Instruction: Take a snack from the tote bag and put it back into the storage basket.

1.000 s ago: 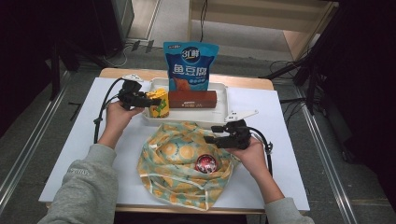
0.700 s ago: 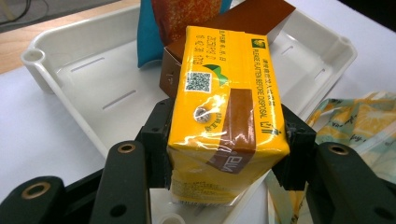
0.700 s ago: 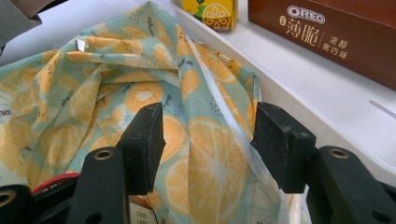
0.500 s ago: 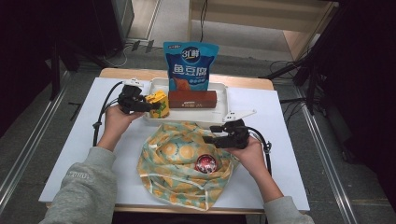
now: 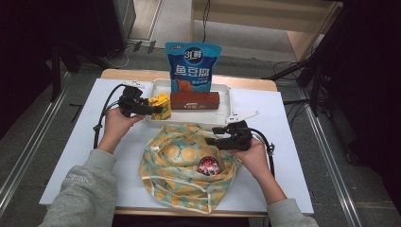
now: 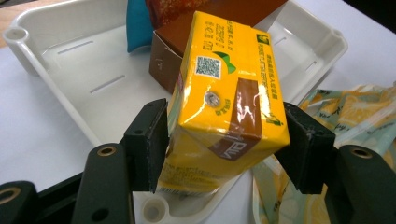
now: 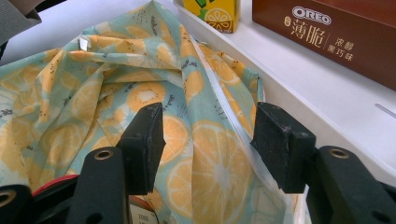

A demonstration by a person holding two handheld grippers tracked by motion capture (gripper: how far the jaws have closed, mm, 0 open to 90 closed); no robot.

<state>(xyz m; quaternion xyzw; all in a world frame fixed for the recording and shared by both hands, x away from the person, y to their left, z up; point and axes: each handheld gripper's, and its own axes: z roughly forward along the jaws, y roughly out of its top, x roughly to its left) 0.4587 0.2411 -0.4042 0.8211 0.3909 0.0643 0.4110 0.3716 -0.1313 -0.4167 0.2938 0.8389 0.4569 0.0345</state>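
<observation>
On the white worktop (image 5: 293, 142) your orange-print cloth bag (image 5: 184, 170) sits just in front of the white tray (image 5: 227, 97). Your left hand-held gripper (image 6: 224, 140) is clamping the yellow drink carton (image 6: 224, 98) over the tray's edge; your right hand-held gripper (image 7: 208, 135) hangs open over the bag.

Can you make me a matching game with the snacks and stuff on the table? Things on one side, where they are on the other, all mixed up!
Things:
1. yellow juice box
2. brown cookie box
3. blue snack bag
4. red round thing

Places:
A. standing up at the back of the white tray
B. lying flat in the tray
C. inside the orange-print cloth bag
D. squeezed between the left gripper jaws

Pairs: 1-D, 2-B, 3-A, 4-C
</observation>
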